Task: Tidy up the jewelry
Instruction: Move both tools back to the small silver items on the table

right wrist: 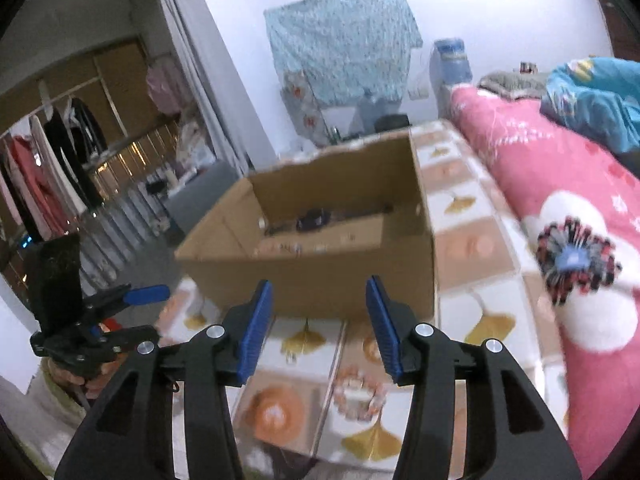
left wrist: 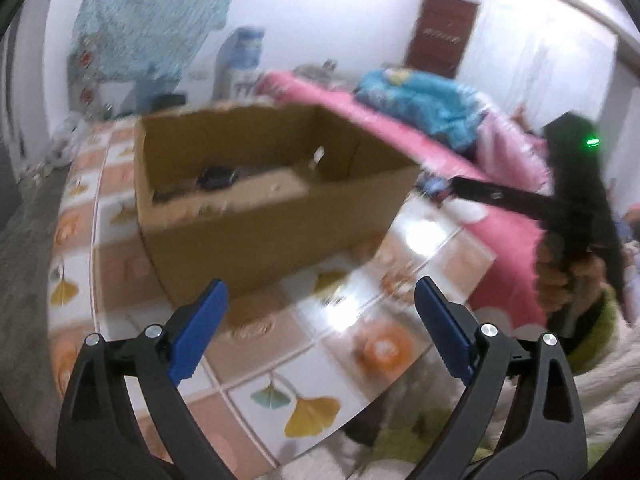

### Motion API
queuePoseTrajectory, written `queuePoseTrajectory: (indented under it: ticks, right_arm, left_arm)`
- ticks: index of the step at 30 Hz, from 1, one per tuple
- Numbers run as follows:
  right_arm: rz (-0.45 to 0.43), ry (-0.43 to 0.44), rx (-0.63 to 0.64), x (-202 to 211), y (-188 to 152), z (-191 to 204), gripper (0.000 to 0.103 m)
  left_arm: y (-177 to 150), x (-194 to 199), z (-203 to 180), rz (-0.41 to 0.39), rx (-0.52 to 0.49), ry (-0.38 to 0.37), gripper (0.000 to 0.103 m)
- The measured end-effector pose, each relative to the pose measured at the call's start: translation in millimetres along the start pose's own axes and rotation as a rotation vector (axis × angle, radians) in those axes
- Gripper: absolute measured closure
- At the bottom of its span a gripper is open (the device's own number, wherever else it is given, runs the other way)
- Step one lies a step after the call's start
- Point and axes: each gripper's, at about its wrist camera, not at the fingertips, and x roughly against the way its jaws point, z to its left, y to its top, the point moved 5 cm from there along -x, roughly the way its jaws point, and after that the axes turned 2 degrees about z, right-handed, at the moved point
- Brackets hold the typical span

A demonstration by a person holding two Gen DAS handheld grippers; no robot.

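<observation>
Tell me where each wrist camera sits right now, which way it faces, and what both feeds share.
Left wrist: on the open left gripper, angled down at the cardboard box from its near-left; the right gripper and a hand show at right.
Right wrist: on the open right gripper, facing the box's near wall; the left gripper shows at left.
Shared: box, patterned table, pink bedding.

We hold our left tongs (left wrist: 320,328) tilted downward with the jaws spread wide and nothing between the blue pads (left wrist: 198,330). Our right tongs (right wrist: 319,326) also slope downward, jaws parted about halfway, with nothing between them. From the left wrist view, our right hand (left wrist: 568,276) grips the handle of its tongs off to the right. From the right wrist view, our left hand (right wrist: 74,378) holds its tongs low on the left, jaws apart.
</observation>
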Motion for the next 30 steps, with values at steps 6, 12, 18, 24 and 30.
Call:
queuePoseTrajectory:
  ticks: [6, 12, 18, 24, 30]
  right_arm:
    - [0.055, -0.050, 0.036, -15.5, -23.2, 10.2, 0.057]
    - [0.130, -0.030, -0.004, -31.6, -43.8, 10.9, 0.071]
    - [0.221, -0.018, 0.012, -55.0, -68.2, 26.1, 0.078]
    - [0.251, -0.013, 0.024, -68.2, -69.8, 29.8, 0.078]
    - [0.266, -0.005, 0.017, -75.4, -67.4, 27.8, 0.078]
  left_arm:
    - [-27.7, -40.3, 23.0, 0.112, 0.051, 0.158, 0.012]
    - [-36.0, -58.3, 15.2, 0.104, -0.001, 0.191, 0.012]
    - [-35.1, -70.0, 3.3, 0.094, -0.057, 0.172, 0.034]
    - [-28.1, -85.7, -11.1, 0.108, -0.151, 0.099, 0.057]
    - [-29.9, -102.5, -24.2, 0.149, -0.254, 0.085, 0.075]
